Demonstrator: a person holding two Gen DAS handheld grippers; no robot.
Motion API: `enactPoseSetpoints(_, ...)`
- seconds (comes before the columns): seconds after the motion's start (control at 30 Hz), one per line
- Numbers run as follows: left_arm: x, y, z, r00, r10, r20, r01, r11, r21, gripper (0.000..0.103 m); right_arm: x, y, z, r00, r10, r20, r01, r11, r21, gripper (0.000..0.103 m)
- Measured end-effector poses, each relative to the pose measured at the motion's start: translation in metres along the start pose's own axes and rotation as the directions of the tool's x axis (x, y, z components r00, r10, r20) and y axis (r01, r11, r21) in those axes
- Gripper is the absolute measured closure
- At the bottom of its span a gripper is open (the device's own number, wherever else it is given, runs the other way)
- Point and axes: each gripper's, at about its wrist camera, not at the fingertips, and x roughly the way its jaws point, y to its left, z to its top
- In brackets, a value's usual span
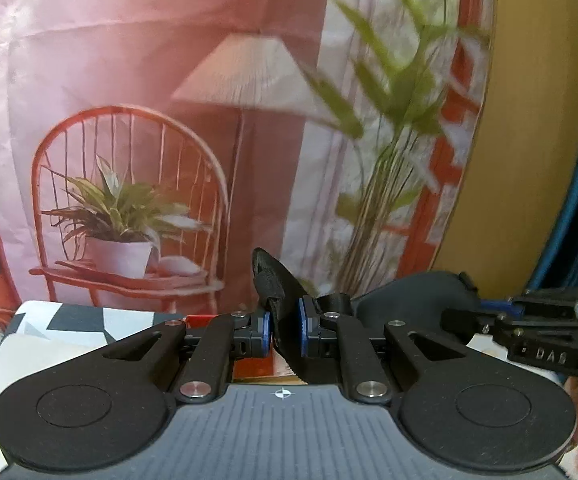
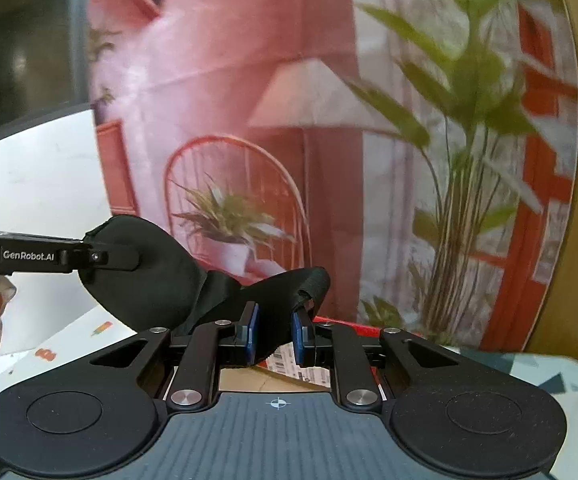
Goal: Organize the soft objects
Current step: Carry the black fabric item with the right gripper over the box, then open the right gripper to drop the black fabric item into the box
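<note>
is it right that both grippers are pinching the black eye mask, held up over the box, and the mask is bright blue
Not quite: the eye mask is black, not bright blue; only the gripper pads are blue. The right wrist view shows it. The left gripper and right gripper do both pinch it, above the box.

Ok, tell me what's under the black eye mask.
Under the black eye mask, held up by the left gripper and right gripper, lies a cardboard box with a barcode label and a red box edge. The rest is covered by the jaws.
</note>
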Motion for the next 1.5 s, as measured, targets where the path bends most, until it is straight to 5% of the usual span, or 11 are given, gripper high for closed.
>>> enactPoseSetpoints(0.2,0.063,0.003,-0.014,0.987,0.036,-0.156,-0.025,0.997,0.073,0.089,0.057,-0.011,-0.014,0.991,-0.060,-0.124,0.058,0.998,-0.017,0.087)
enactPoseSetpoints(0.67,0.129,0.005,-0.031,0.938,0.038,-0.343,0.003,0.993,0.119,0.088,0.135,-0.025,-0.035,0.924,-0.094,-0.371,0.097,0.995,-0.011,0.087)
enactPoseSetpoints(1.1,0.136,0.015,-0.034,0.923,0.001,-0.384,0.013,0.999,0.033,0.082,0.157,-0.020,-0.048,0.856,-0.118,-0.503,0.110,0.993,-0.045,0.087)
enactPoseSetpoints(1.3,0.136,0.018,-0.038,0.919,0.000,-0.393,0.000,1.000,0.000,0.071,0.163,-0.021,-0.052,0.830,-0.142,-0.540,0.137,0.989,-0.050,0.087)
enactPoseSetpoints(1.5,0.111,0.019,-0.028,0.959,0.057,-0.276,-0.059,0.998,-0.001,0.035,0.162,-0.022,-0.053,0.813,-0.228,-0.535,0.226,0.972,-0.070,0.085)
